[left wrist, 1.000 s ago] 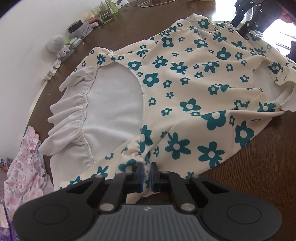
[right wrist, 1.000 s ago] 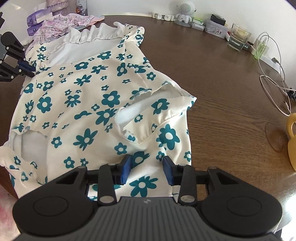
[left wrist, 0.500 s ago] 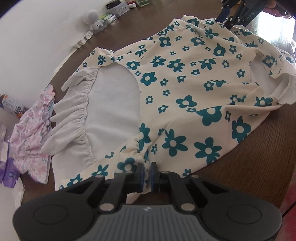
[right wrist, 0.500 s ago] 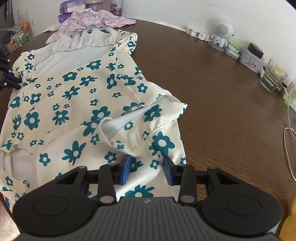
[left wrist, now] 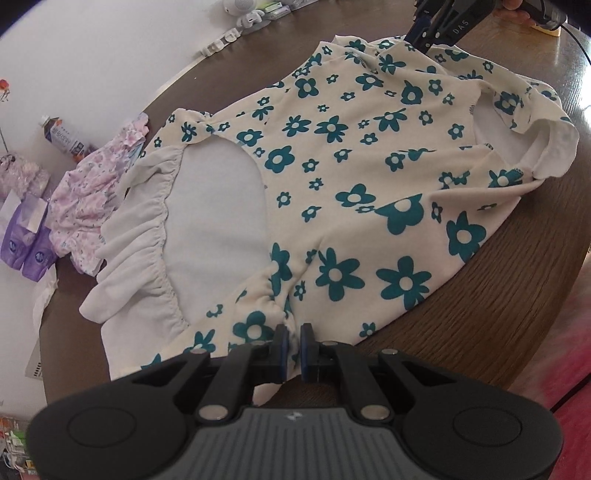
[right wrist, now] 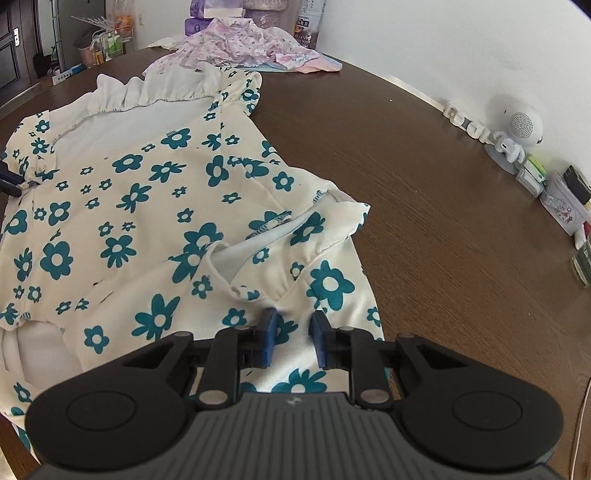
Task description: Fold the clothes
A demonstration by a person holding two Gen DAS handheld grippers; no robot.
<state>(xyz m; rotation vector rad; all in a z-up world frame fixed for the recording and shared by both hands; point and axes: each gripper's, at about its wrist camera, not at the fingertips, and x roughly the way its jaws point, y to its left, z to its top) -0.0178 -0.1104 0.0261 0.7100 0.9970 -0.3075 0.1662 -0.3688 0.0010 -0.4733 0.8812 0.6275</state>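
A cream floral garment (left wrist: 369, 177) with teal flowers lies spread on the dark wooden table (right wrist: 443, 206), its white ruffled hem (left wrist: 140, 236) turned up on the left. My left gripper (left wrist: 291, 343) is shut on a gathered bit of its near edge. My right gripper (right wrist: 291, 332) sits at the opposite edge by the sleeve opening (right wrist: 258, 243). Its fingers have narrowed onto a pucker of cloth, with a small gap still between them. In the left wrist view the right gripper (left wrist: 424, 33) shows at the garment's far edge.
A pink floral garment (left wrist: 92, 192), purple packs (left wrist: 26, 240) and a bottle (left wrist: 64, 138) lie past the hem. A white speaker (right wrist: 522, 123) and small items line the wall. The table's rounded edge (left wrist: 535, 295) runs close beside the left gripper, with a cable (right wrist: 580, 424) at the right.
Both grippers have risen and pulled back, so more of the table shows. The right gripper's fingers have drawn closer together on the cloth. The left stays shut.
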